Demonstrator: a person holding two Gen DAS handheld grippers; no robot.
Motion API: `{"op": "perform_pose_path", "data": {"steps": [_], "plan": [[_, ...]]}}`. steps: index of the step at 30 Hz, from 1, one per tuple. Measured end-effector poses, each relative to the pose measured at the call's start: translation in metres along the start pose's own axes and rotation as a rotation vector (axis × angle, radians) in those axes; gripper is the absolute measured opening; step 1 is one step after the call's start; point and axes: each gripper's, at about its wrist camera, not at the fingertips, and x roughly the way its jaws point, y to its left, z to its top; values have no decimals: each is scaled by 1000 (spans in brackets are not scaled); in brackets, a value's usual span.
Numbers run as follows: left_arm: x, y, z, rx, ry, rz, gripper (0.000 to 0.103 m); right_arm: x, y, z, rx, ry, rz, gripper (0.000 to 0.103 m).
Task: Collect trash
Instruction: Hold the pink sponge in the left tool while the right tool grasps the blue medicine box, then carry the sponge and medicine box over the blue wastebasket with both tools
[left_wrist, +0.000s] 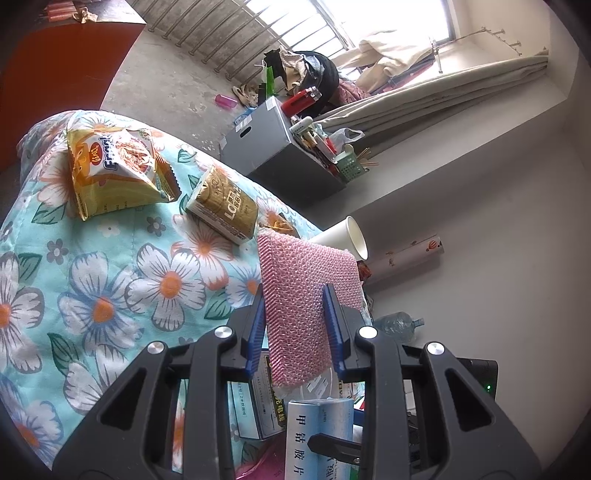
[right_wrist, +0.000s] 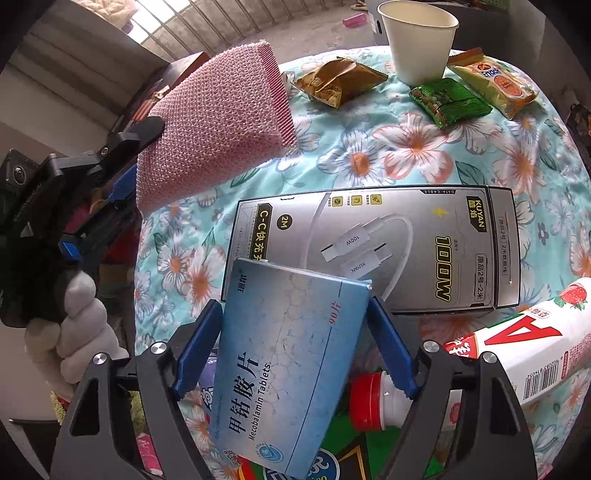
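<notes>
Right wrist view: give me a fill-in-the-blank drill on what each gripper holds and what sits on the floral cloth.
1. The left gripper is shut on a pink ____.
2. The blue tablet box sits between the ____ gripper's fingers.
3. The white paper cup stands ____ on the floral cloth.
4. The bottle lying by the cable box has a ____ cap.

Missing words: bubble-wrap pouch; right; upright; red

the left hand-held gripper (left_wrist: 297, 328) has its blue fingers pressed on a pink bubble-wrap pouch (left_wrist: 306, 295), held in a gloved hand (right_wrist: 79, 332). the right hand-held gripper (right_wrist: 295, 343), tipped steeply downward, has its fingers around a blue tablet box (right_wrist: 284, 365).
</notes>
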Motion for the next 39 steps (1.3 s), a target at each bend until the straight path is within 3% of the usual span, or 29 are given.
{"op": "perform_pose_path", "data": {"steps": [6, 11, 22, 31, 39], "plan": [[-13, -3, -1, -1, -23, 4, 28, -27, -8, -10, -3, -86, 85, 77], [-31, -15, -5, 27, -46, 5, 28, -61, -11, -28, -39, -209, 177, 76], [-64, -67, -16, 112, -75, 9, 28, -138, -32, -72, -43, -418, 258, 75], [-67, -141, -35, 237, -44, -12, 28, -195, -88, -118, 61, -550, 323, 75], [-26, -221, -73, 360, 57, -54, 28, -249, -169, -176, 216, -710, 311, 75]]}}
